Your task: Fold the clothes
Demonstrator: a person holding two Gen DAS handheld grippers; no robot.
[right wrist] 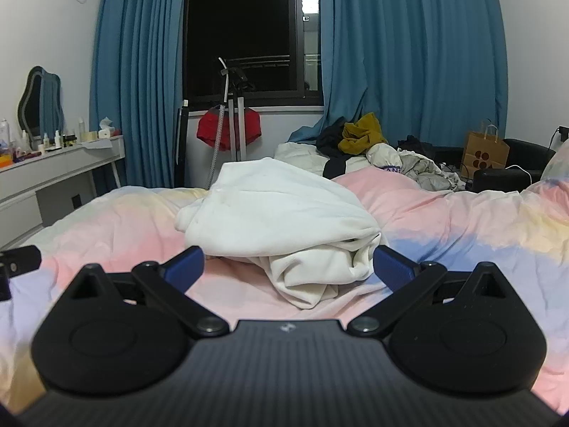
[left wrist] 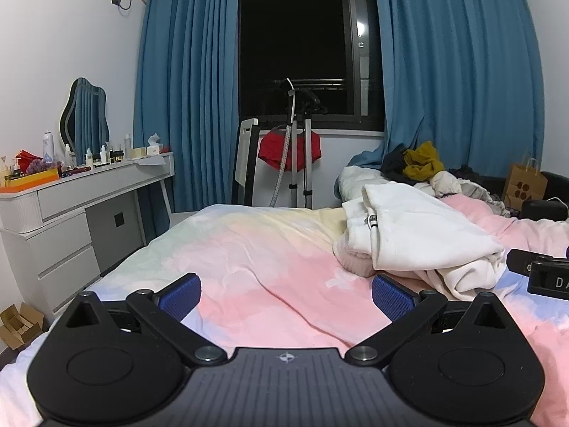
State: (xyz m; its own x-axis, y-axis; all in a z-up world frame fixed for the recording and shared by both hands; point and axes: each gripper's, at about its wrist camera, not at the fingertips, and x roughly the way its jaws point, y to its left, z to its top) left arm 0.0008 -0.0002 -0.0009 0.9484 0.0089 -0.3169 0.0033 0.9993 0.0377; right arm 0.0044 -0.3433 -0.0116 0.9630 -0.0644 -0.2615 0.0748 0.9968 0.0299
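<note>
A: What lies nearest in each view?

B: The left gripper [left wrist: 286, 293], jaws spread wide, its blue pads [left wrist: 179, 299] holding nothing, above bare bedcover [left wrist: 249, 249]. The right gripper [right wrist: 288, 267], jaws likewise spread and empty; its right pad [right wrist: 394, 268] sits just beside the near edge of the white garment [right wrist: 281, 220]. Whether it touches the cloth cannot be told.

A: Where is the garment to be folded?

B: In the middle of the bed, a loosely bunched white heap on the pink, yellow and blue bedcover. In the left view the white garment [left wrist: 419, 235] lies to the right of the left gripper, apart from it, with a pink cloth [left wrist: 354, 265] tucked under its near left edge. The black tip of the right gripper [left wrist: 540, 274] enters at the right edge of that view.

A: And beyond the garment?

B: At the far right of the bed, a pile of clothes with a mustard piece [right wrist: 362, 135] on top, and a brown paper bag [right wrist: 485, 151] further right. At far left stands a white dressing table [left wrist: 81, 195] carrying bottles and a wavy mirror [left wrist: 85, 114].

A: Farthest back?

B: A red garment [right wrist: 229, 130] hangs on a stand below the dark window [right wrist: 242, 28], flanked by blue curtains [right wrist: 409, 53].
</note>
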